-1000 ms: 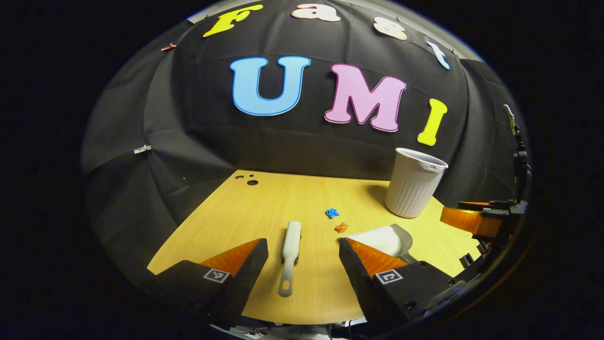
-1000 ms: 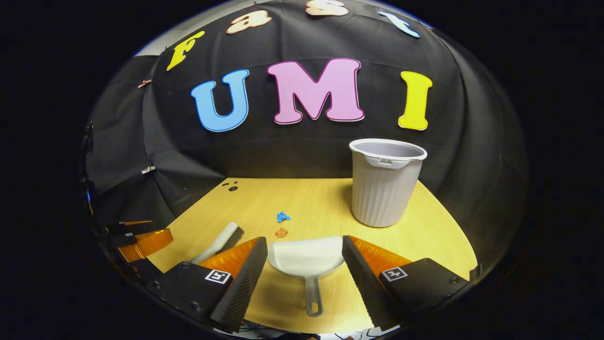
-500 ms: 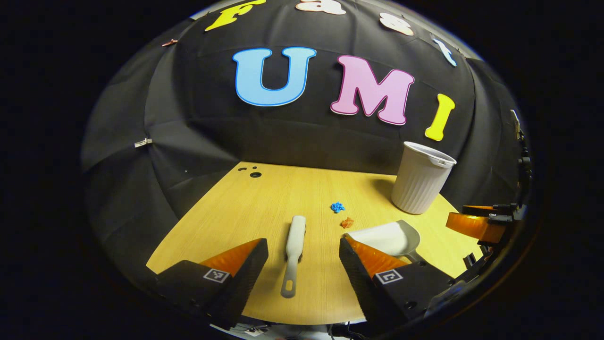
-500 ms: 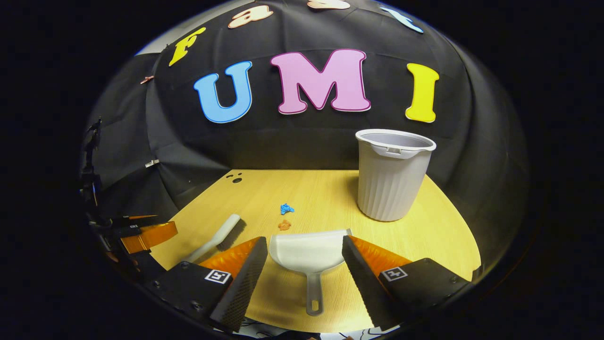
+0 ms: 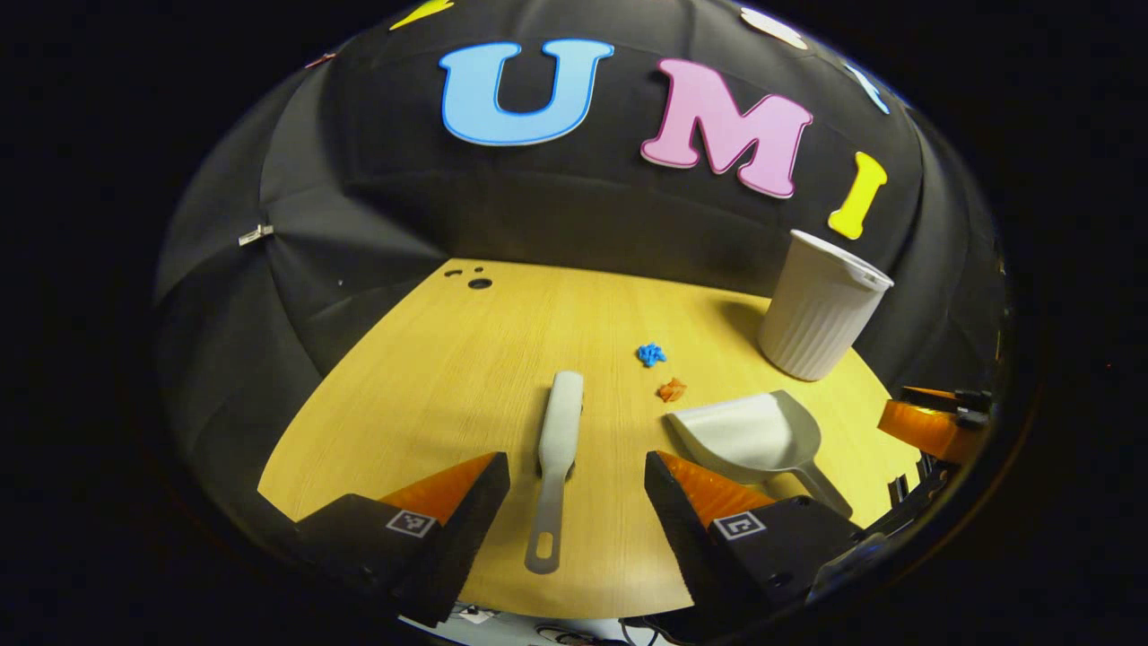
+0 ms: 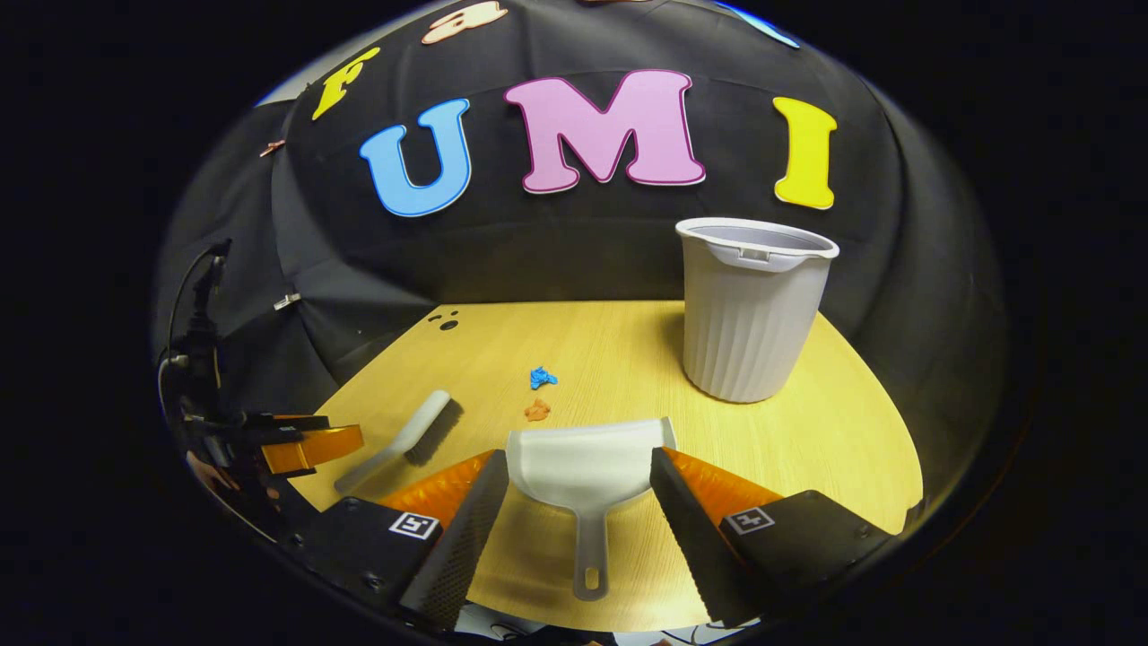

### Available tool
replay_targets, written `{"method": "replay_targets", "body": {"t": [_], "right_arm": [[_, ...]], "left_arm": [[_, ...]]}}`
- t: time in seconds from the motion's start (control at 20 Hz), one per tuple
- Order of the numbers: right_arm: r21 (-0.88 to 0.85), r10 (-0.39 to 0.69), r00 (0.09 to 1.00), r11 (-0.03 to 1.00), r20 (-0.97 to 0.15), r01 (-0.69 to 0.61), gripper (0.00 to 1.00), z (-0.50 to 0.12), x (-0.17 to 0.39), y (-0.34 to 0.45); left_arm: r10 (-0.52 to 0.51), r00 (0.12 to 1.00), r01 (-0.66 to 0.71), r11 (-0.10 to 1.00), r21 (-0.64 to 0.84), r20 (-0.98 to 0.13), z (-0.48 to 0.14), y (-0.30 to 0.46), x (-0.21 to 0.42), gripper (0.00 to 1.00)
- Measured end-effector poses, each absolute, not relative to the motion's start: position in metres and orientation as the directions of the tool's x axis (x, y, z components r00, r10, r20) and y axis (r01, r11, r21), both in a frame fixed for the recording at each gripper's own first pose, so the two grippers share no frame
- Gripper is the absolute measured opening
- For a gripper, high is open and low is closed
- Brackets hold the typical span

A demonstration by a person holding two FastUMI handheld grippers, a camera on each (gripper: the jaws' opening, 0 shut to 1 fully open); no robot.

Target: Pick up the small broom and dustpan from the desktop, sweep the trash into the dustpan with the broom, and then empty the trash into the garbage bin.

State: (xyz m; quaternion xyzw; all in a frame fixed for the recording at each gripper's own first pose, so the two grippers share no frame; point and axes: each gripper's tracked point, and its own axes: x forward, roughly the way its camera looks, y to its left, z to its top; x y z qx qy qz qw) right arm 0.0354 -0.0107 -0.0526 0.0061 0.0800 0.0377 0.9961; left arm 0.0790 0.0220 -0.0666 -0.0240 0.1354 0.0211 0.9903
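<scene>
Both grippers have dipped and edged forward over the past second, so the tools now sit lower and closer between their fingers. In the left gripper view, the left gripper [image 5: 577,502] hovers with its fingers spread wide on either side of the small broom [image 5: 554,467], which lies flat on the worktop [image 5: 448,377], handle toward the camera; neither finger touches it. In the right gripper view, the right gripper [image 6: 578,511] is likewise wide open, straddling the handle of the dustpan [image 6: 583,467], whose pan mouth faces away toward the debris; no contact is visible. Just beyond the dustpan's lip sits an orange scrap [image 6: 537,411], and a little farther a blue scrap [image 6: 542,378], both loose on the wood. Farther back, to the right, the garbage bin [image 6: 752,314] stands upright near the cloth wall. By this reading the task has barely begun: neither tool is lifted, the trash is unswept and nothing has been tipped into the bin. What remains is closing on both handles, sweeping, and emptying
</scene>
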Motion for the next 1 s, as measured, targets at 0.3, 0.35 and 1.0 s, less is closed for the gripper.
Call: {"method": "replay_targets", "body": {"t": [0.3,0.35,1.0], "right_arm": [[0.026,0.096,0.968,0.995,-0.233,-0.093,0.99,-0.079,0.056,-0.014],[0.029,0.107,0.964,0.994,-0.243,-0.103,0.99,-0.084,0.061,-0.013],[0.074,0.174,0.909,0.985,-0.378,-0.157,0.99,-0.122,0.092,-0.028]], "left_arm": [[0.052,0.889,-0.087,0.995,-0.055,-0.455,-0.112,0.031,0.116,0.96],[0.058,0.871,-0.100,0.993,-0.061,-0.489,-0.118,0.033,0.120,0.96],[0.112,0.703,-0.122,0.992,0.035,-0.702,-0.162,0.036,0.174,0.87]]}}
